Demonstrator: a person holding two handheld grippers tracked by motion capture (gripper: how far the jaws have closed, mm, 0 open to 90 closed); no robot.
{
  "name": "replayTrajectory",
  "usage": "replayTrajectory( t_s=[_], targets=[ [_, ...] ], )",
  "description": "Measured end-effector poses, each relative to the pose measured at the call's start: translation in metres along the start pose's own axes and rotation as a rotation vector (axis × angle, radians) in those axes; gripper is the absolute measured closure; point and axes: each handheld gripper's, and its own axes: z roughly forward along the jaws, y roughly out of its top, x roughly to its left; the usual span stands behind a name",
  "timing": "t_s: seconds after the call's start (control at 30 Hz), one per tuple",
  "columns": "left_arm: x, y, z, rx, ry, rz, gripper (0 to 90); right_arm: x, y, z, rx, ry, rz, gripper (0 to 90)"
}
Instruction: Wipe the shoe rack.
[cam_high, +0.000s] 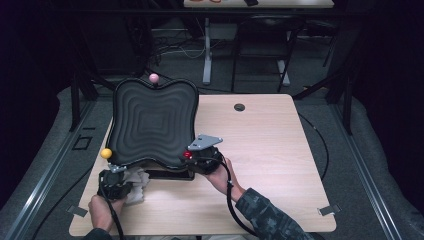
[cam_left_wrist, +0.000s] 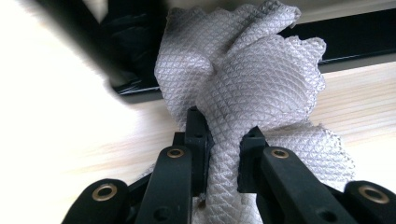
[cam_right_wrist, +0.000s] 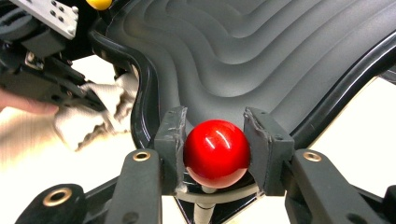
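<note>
A crumpled white mesh cloth (cam_left_wrist: 252, 93) is being pinched by the left tool (cam_left_wrist: 223, 140) at the near left corner of the surface (cam_high: 270, 145), just beside the tilted black rippled tray (cam_high: 150, 122). The tray's red knob (cam_right_wrist: 216, 151) is being clamped by the right tool (cam_right_wrist: 216, 140), so the tray is being propped up. For a clean wipe, the knob should be kept steady while the cloth is being drawn along the ripples, its bunch kept firmly gripped
</note>
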Motion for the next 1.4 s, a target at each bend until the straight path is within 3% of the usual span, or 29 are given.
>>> replayTrajectory(
  t_s=[0.2,0.3,0.43,0.63,0.83,1.1,1.2,1.33,1.4],
  targets=[
    [0.018,-0.004,-0.006,0.008,0.0,-0.042,79.5,0.0,0.0,0.0,0.001,-0.003,0.0,59.8],
    [0.026,-0.004,-0.013,-0.031,0.011,-0.078,79.6,0.0,0.0,0.0,0.0,0.0,0.0,59.8],
    [0.034,-0.002,-0.022,-0.075,0.043,-0.096,79.6,0.0,0.0,0.0,0.002,-0.003,-0.002,59.8],
    [0.039,0.004,-0.034,-0.156,0.104,-0.085,79.7,0.0,0.0,0.0,0.001,-0.003,-0.005,59.9],
    [0.041,0.008,-0.025,-0.15,0.103,-0.063,79.7,0.0,0.0,0.0,-0.001,0.0,-0.008,59.9],
    [0.041,0.004,-0.002,-0.068,0.071,-0.066,79.8,0.0,0.0,0.0,-0.002,0.002,-0.012,59.9],
    [0.041,0.002,0.005,-0.038,0.07,-0.046,79.7,0.0,0.0,0.0,0.0,0.002,-0.013,59.9],
    [0.043,0.003,-0.002,-0.063,0.062,-0.076,79.7,0.0,0.0,0.0,0.0,0.003,-0.013,59.9],
    [0.044,0.004,-0.011,-0.107,0.059,-0.093,79.7,0.0,0.0,0.0,0.0,0.003,-0.013,59.9]
  ],
)
